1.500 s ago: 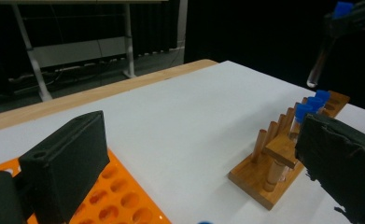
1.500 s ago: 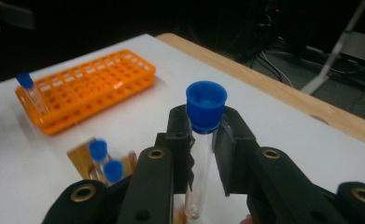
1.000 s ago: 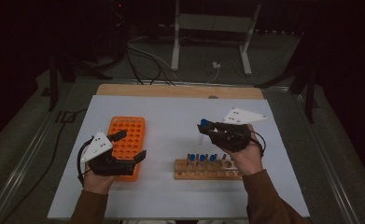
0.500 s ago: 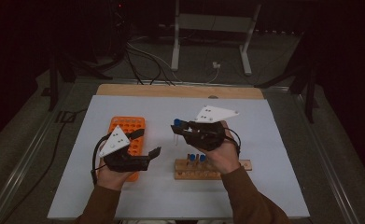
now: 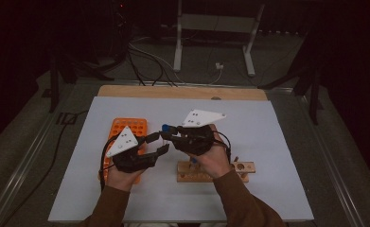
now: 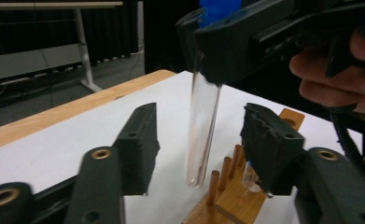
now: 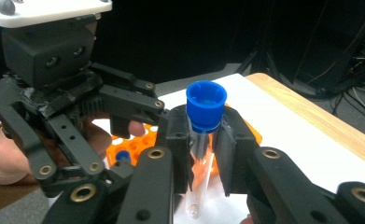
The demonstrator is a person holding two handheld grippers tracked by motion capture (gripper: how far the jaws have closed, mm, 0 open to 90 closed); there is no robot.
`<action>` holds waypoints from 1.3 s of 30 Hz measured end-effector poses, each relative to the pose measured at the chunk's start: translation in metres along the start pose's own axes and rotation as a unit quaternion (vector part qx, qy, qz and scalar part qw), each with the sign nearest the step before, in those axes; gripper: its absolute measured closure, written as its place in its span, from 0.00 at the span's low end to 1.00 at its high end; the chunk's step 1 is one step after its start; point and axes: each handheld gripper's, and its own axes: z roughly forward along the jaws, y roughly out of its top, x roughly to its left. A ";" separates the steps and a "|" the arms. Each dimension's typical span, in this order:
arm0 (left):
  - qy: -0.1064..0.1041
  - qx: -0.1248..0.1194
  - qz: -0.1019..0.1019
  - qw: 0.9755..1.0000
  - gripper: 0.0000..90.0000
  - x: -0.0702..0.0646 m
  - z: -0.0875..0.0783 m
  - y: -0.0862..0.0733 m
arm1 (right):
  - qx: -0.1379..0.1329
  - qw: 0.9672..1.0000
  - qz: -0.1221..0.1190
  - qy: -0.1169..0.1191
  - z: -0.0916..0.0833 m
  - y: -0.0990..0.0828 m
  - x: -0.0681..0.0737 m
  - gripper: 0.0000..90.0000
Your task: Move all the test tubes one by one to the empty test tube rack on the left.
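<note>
A wide white table top with a pale wooden strip along its far edge fills the middle of the high view. On its left part stands an orange plastic tube rack with a grid of round holes, and one blue-capped tube sits in it in the right gripper view. Nearer the person, to the right, lies a low wooden rack with round holes and pegs.

Above the table, between the two racks, the right gripper clamps a clear glass test tube with a blue cap just below the cap, holding it upright in the air. The left gripper has just been closing; its jaws stand either side of the tube's lower half, with gaps on both sides, not touching it.
</note>
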 end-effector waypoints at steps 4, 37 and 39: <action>-0.005 0.003 0.003 1.000 0.65 0.000 0.002 0.001 | -0.002 1.000 0.005 0.006 0.003 -0.001 0.001 0.86; 0.026 0.009 0.006 1.000 0.86 0.009 -0.010 -0.005 | -0.006 0.999 0.049 0.003 -0.006 -0.018 -0.011 0.23; 0.032 0.007 0.001 0.999 0.86 0.012 -0.014 -0.006 | -0.005 0.998 0.056 -0.008 -0.011 -0.022 -0.016 0.19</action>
